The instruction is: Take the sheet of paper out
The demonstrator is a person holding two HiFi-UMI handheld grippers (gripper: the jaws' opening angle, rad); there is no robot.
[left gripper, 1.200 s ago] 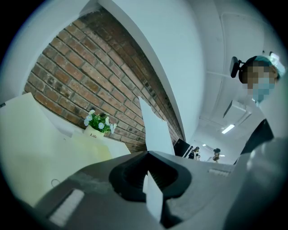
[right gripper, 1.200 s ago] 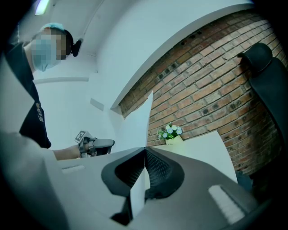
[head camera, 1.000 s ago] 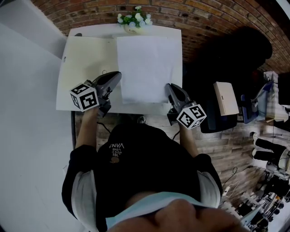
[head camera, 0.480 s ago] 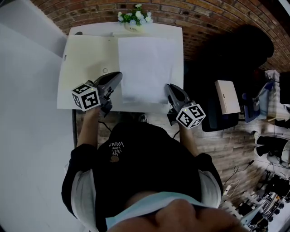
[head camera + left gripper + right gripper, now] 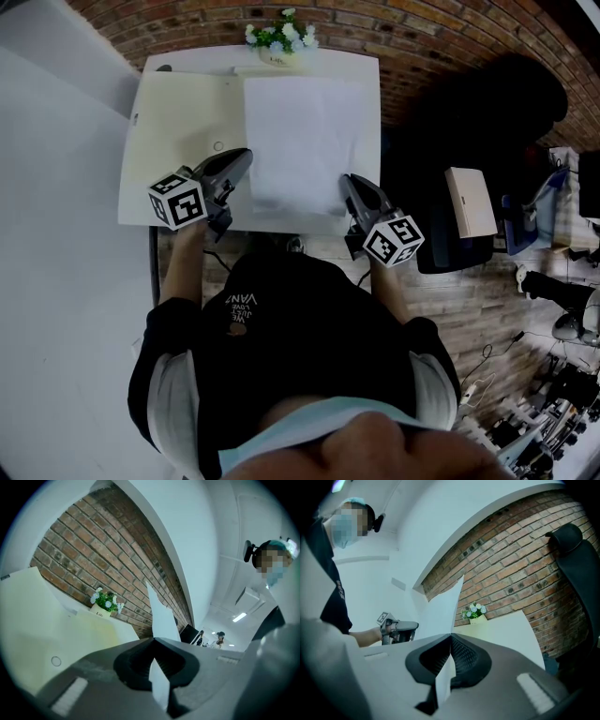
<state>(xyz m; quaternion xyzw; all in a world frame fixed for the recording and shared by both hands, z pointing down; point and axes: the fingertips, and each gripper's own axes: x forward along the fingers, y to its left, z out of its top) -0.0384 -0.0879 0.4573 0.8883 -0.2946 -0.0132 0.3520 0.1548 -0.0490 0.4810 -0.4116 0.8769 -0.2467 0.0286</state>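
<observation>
A white sheet of paper [image 5: 305, 141] lies over the right half of an open cream folder [image 5: 178, 141] on the white table [image 5: 370, 70]. My left gripper [image 5: 246, 155] is shut on the sheet's near left edge. At the near right corner, my right gripper [image 5: 347, 180] is shut on the sheet too. In the left gripper view the paper [image 5: 161, 618] runs edge-on between the closed jaws of that gripper [image 5: 153, 639]. In the right gripper view the paper [image 5: 443, 609] passes the same way through the gripper [image 5: 451, 635], and the left gripper [image 5: 401, 627] shows beyond it.
A small pot of white flowers [image 5: 278, 37] stands at the table's far edge against the brick wall. A black chair [image 5: 497, 103] is to the right of the table. A pale box [image 5: 469, 202] sits on a dark stand further right. A white wall runs along the left.
</observation>
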